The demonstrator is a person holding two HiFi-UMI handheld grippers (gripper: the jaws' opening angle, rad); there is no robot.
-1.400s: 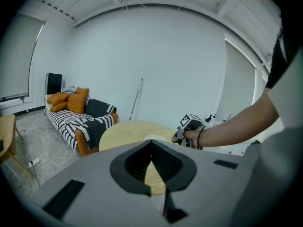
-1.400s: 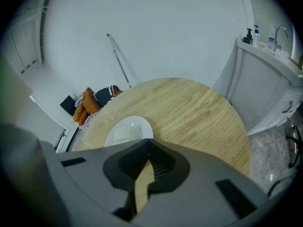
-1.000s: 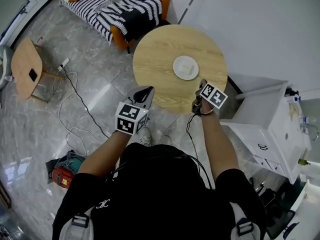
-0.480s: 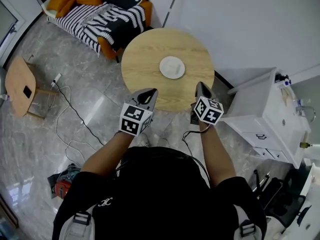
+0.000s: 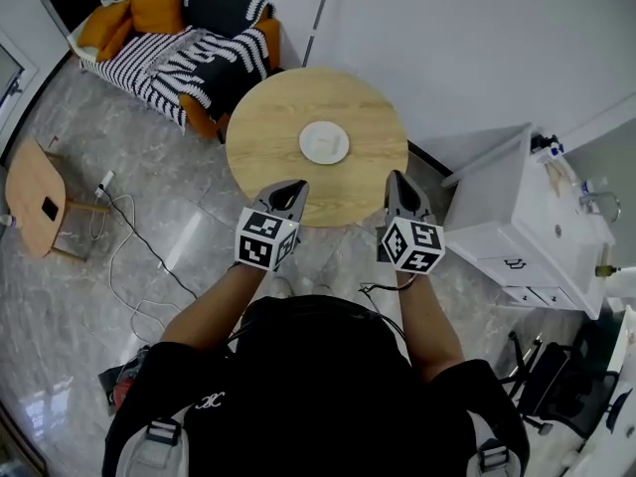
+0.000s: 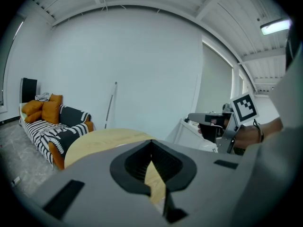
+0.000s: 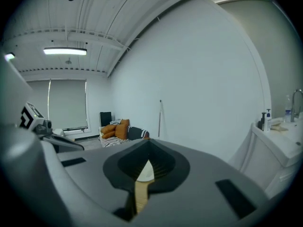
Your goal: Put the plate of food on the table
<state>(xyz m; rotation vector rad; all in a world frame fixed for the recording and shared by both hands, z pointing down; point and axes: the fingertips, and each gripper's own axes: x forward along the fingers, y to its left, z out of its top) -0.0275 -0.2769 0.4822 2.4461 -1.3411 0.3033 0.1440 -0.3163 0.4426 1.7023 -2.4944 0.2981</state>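
Already the plate (image 5: 324, 142) sits mid-table (image 5: 268, 132), well ahead of both sets of fingertips and between them, seemingly nearer the left gripper (image 5: 288, 187) than the right gripper (image 5: 396, 179), each with jaws drawn together on nothing.

The plate (image 5: 324, 142) sits on the round tabletop (image 5: 268, 132), near its middle. The left hand-held gripper (image 5: 291, 189) hangs over the tabletop's near-left rim and the right hand-held gripper (image 5: 396, 182) over its near-right rim. They are well apart, with the plate beyond and between them. Behind the tabletop, to the left, stands a sofa (image 5: 169, 53), close to the far-left rim. Right of the tabletop is a cabinet (image 5: 517, 217), just beside it. Far left of the tabletop a stool (image 5: 30, 192) stands on the floor (image 5: 199, 217), with a cable (image 5: 124, 229) lying between the two.
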